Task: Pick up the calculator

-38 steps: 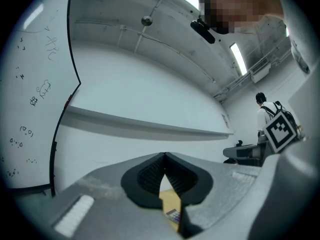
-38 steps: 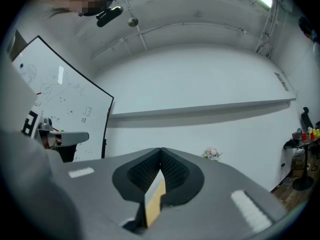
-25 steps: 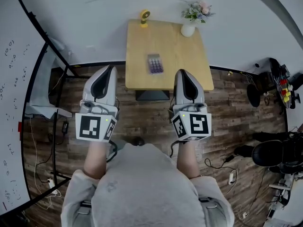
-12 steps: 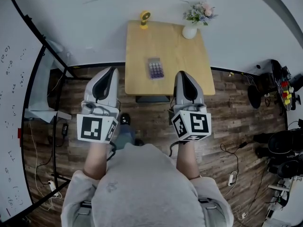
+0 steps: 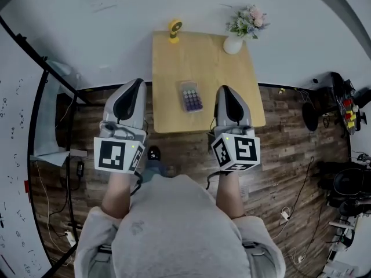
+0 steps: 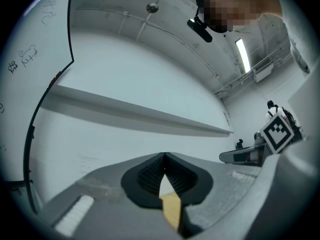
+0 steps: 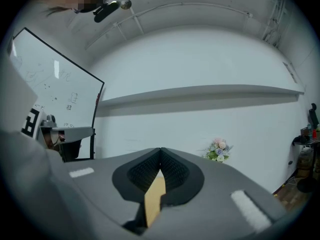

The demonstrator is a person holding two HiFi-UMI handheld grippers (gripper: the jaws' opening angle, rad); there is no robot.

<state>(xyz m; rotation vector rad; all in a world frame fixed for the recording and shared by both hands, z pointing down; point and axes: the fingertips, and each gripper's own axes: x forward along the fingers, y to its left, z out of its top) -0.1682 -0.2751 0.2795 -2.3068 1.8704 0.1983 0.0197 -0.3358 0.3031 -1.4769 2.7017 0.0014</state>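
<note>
The calculator [image 5: 191, 97], grey with purple keys, lies flat near the front middle of a small wooden table [image 5: 174, 62] in the head view. My left gripper [image 5: 137, 81] is held level just left of the table's front corner, jaws shut and empty [image 6: 164, 155]. My right gripper [image 5: 224, 88] reaches over the table's front edge, right of the calculator and apart from it, its jaws shut with nothing between them [image 7: 160, 149]. Neither gripper view shows the calculator; only a sliver of tabletop shows through the jaws.
A yellow desk fan [image 5: 174, 30] and a white vase of flowers [image 5: 235, 42] stand at the table's back edge, against the wall; the flowers [image 7: 217, 150] also show in the right gripper view. A whiteboard [image 5: 17, 172] stands at the left; chairs and cables [image 5: 348, 184] clutter the floor at the right.
The table and calculator have drawn nearer in the head view as the person stepped forward. Both grippers now reach the table's front edge. Their jaws stayed shut.
</note>
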